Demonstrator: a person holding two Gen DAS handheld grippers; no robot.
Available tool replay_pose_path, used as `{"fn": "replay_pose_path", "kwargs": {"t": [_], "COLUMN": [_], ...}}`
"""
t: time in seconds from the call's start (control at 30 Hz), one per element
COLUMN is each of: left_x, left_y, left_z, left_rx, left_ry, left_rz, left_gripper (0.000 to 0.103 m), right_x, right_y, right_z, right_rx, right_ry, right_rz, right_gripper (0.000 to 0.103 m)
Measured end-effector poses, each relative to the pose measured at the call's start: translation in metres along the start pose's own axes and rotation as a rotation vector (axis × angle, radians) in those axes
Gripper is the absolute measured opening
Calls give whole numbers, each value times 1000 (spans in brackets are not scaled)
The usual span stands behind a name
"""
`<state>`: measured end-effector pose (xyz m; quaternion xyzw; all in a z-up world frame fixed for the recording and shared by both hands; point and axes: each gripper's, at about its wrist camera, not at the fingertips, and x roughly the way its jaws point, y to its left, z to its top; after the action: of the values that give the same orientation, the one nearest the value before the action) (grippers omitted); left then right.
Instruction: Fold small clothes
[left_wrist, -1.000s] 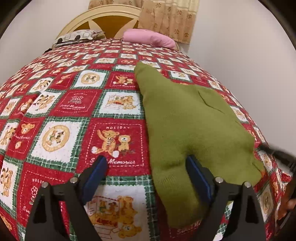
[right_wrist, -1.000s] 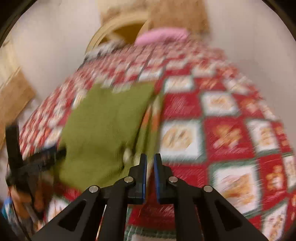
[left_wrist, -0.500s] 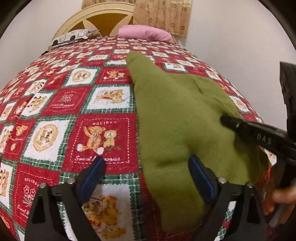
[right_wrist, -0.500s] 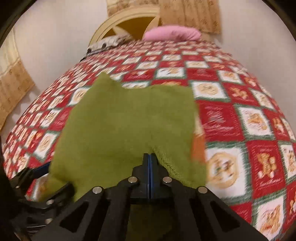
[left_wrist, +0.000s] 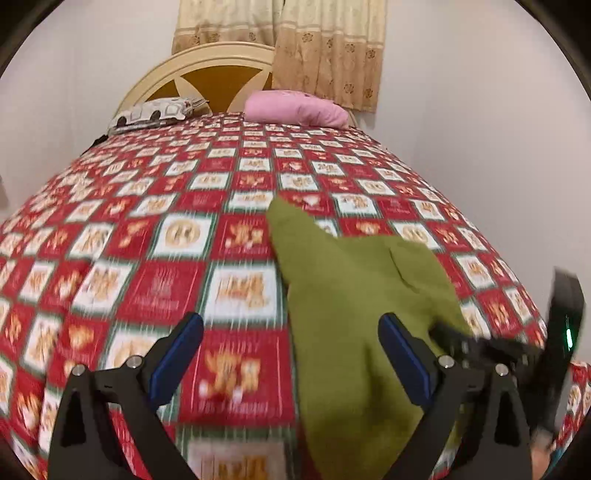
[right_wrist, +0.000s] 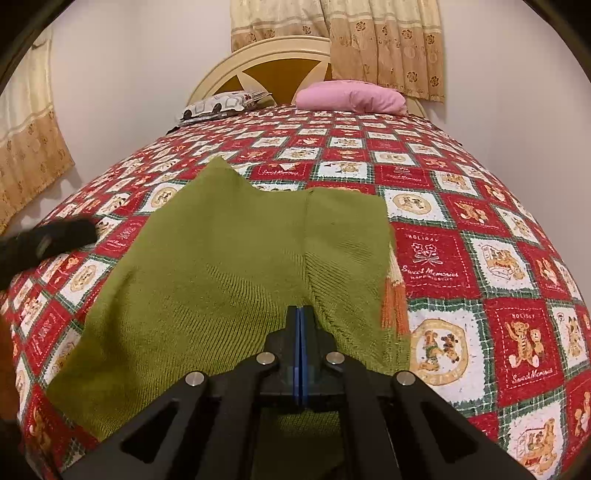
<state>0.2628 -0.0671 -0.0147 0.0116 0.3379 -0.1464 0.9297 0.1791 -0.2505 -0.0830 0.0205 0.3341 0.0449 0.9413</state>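
Observation:
A green knitted garment (right_wrist: 221, 258) lies flat on the red teddy-bear bedspread (right_wrist: 461, 266), with an orange and cream striped edge (right_wrist: 393, 295) showing at its right side. My right gripper (right_wrist: 300, 308) is shut at the garment's near edge, and creases in the knit run into its tip. My left gripper (left_wrist: 291, 321) hangs open above the bedspread (left_wrist: 147, 258) with nothing between its pads; the garment (left_wrist: 351, 295) lies under its right finger. The right gripper (left_wrist: 461, 339) shows blurred at that view's right. The left one (right_wrist: 55, 236) is a dark blur at the right wrist view's left.
A pink pillow (left_wrist: 295, 109) and a patterned pillow (left_wrist: 155, 110) lie at the head of the bed under a cream headboard (left_wrist: 207, 70). Curtains (right_wrist: 384, 40) hang behind. White walls flank the bed on both sides.
The right gripper swept left onto the garment's near edge and its jaws closed. The left gripper stayed open and lifted up and back, so the bed looks farther away.

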Motion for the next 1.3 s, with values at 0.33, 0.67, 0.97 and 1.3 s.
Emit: {"fn": "replay_pose_path", "kwargs": {"t": [0.33,0.67,0.97,1.3], "left_x": [84,83,79,26], "left_y": [-7,-8,-2,37], "left_z": [-6,-8,-14,-32], "left_rx": [19,19,-4,-177], "left_ry": [106,92,118,80], "left_rz": [72,74,40,-144], "left_gripper": [96,99,100,99], "right_x": [-1,-1,-2,-31], "right_y": [-3,-3,-2,-45], "right_z": [-2,-2,-2,-8], "right_rx": [20,21,22,249], "right_ry": [-8,-9,-12,-169], "right_rz": [39,44,60,148], "right_gripper": [0,0,0,18]}}
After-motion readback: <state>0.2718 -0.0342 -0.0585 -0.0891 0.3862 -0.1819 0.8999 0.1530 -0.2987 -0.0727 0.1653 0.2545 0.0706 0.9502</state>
